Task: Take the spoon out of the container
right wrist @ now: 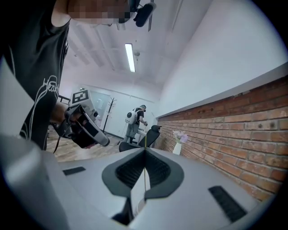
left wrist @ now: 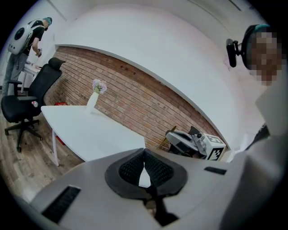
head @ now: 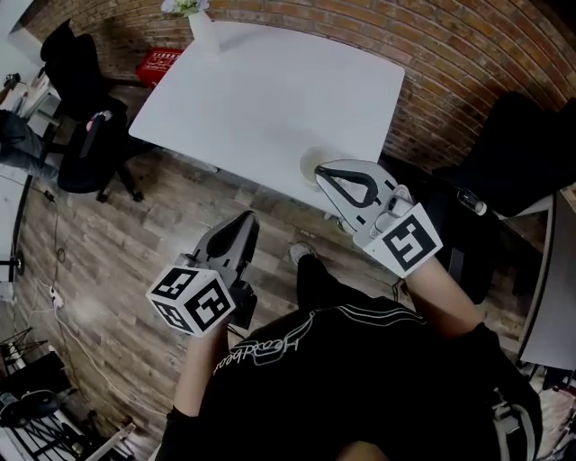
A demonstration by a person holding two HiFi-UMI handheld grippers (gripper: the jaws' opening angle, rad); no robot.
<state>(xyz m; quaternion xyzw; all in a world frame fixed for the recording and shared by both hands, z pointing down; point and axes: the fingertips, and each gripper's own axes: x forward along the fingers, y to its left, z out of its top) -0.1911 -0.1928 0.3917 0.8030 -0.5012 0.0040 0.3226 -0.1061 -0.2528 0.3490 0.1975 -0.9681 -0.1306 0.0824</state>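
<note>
We hold both tongs in the air at the near side of the white surface point(head: 270, 90). Our right tongs point(head: 320, 169) are clenched on a thin yellowish sliver that runs between the pads and pokes out past the tips. Seen edge-on, it looks to be the spoon point(right wrist: 145, 167), held in the air and pointing toward the far left. Just by those tips, at the near right edge of the surface, shows a pale round shape point(head: 310, 164); we cannot tell whether it is the container.

Our left tongs point(head: 245, 219) are clenched too, tips touching, with nothing between them. They hang over the wooden floor point(head: 117, 261), left of the right pair and nearer to us, apart from it.

On the far left corner of the surface stands a white vase point(head: 202, 27) with flowers. A brick wall point(head: 468, 54) runs along the far and right sides. A black office chair point(head: 85, 135) stands on the floor to the left, with a red crate point(head: 164, 63) beyond it.
</note>
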